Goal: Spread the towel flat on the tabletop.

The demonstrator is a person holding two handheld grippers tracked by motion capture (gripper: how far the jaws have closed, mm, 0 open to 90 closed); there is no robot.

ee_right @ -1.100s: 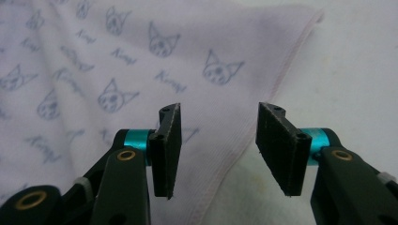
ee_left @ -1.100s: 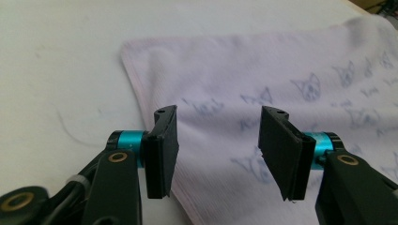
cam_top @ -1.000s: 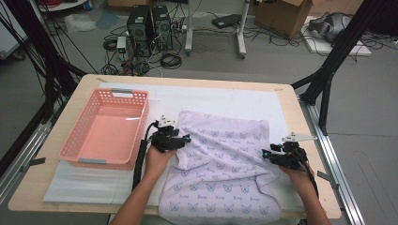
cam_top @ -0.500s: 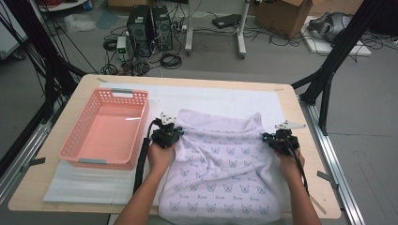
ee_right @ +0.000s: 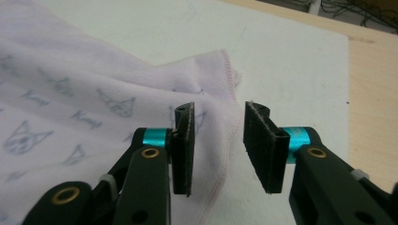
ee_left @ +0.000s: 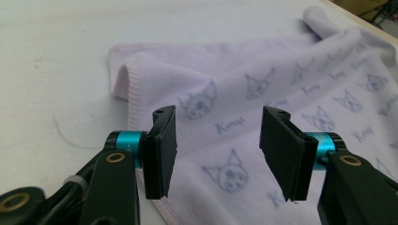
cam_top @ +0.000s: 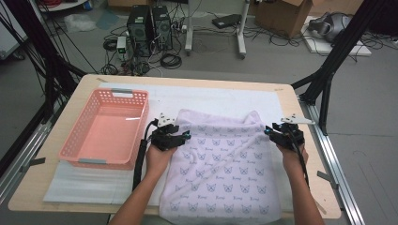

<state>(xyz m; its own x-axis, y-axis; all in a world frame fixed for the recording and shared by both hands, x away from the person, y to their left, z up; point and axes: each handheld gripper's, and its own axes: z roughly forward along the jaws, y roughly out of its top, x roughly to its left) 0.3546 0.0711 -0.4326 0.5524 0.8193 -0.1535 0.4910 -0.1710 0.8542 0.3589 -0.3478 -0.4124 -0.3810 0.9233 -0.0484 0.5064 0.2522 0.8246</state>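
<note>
The towel (cam_top: 225,168) lies flat on the white mat (cam_top: 211,101) in the middle of the surface (cam_top: 291,93), w/ its near end hanging a bit over the front edge. It looks soft, light & floppy, so it will sag and bunch up; the far corners are prob. the best spots to grab. The left gripper (cam_top: 180,135) sits at the far left corner and the right gripper (cam_top: 271,132) at the far right one. Both sets of jaws have just been opening and now stand apart w/ cloth under them, not pinched. The left gripper view shows a curled-up edge (ee_left: 123,77). The high view shows the pink basket (cam_top: 105,129), just left of the towel.
</note>
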